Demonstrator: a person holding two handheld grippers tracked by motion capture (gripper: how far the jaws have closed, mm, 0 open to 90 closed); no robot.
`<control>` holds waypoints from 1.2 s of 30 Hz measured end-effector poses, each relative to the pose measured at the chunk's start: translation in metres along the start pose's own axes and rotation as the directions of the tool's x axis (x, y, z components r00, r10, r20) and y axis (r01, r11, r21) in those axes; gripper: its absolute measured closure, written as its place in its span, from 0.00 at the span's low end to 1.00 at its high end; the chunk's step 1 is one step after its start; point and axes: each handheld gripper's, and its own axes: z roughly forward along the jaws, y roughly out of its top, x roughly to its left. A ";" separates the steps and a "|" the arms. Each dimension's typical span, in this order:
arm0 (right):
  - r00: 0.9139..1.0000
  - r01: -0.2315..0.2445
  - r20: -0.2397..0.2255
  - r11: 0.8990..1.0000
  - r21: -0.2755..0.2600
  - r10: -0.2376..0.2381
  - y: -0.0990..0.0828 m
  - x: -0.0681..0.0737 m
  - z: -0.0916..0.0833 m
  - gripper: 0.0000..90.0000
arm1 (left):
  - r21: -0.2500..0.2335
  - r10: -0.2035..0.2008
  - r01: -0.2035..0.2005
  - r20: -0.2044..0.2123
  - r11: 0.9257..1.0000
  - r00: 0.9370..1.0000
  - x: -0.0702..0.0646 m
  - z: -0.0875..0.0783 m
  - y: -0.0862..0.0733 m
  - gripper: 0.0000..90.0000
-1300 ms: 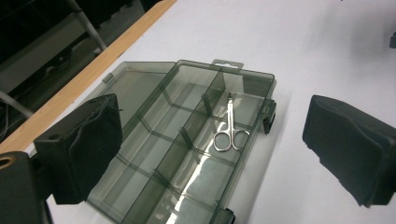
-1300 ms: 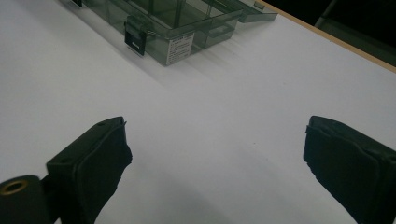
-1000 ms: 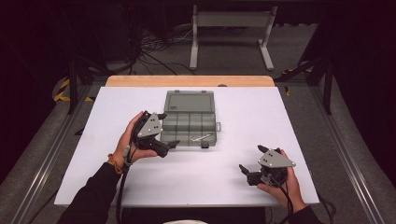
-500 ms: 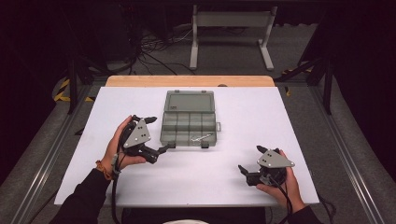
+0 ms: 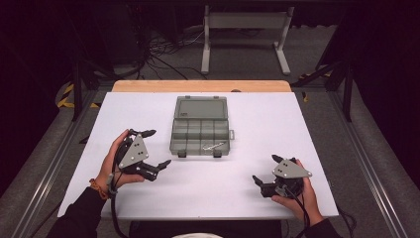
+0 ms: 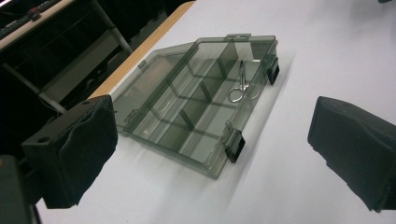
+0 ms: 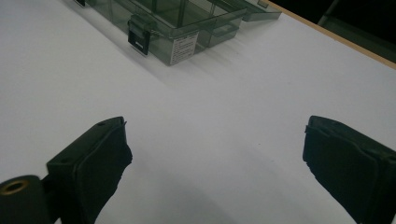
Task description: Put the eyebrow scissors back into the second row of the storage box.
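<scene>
The left claw (image 5: 152,148) stands wide open and empty, its two black padded jaws spread apart, held in the person's left hand (image 5: 113,161) just above the white surface (image 5: 317,129). Directly ahead of it, near but not touching, lies the translucent grey plastic compartment box (image 6: 196,105), its lid folded back flat on the surface. In the left gripper view a small pair of silver metal scissors (image 6: 239,86) lies in one of the box's front-row compartments, the one at the end toward the right claw's side; the other compartments look bare. Two black latches (image 6: 235,147) sit on the box's near wall.

The right claw (image 5: 265,173) is also open and holds nothing, resting low on the surface in the right hand (image 5: 297,196), well apart from the box, at the near right of the surface. In the right gripper view its jaws frame bare surface, with a corner of the box beyond.
</scene>
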 end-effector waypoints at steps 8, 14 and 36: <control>1.000 0.002 0.001 1.000 0.001 -0.002 0.000 0.000 0.000 0.08 | 0.016 -0.007 0.007 -0.021 1.000 1.000 -0.003 -0.009 -0.015 0.03; 1.000 0.005 0.005 1.000 -0.016 -0.005 0.001 0.000 -0.002 0.09 | 0.003 -0.022 0.022 -0.058 1.000 0.998 -0.008 -0.014 -0.029 0.04; 1.000 -0.001 0.018 1.000 -0.024 0.001 0.000 -0.002 -0.004 0.09 | 0.057 -0.123 0.128 -0.086 0.990 0.989 -0.006 -0.032 -0.076 0.05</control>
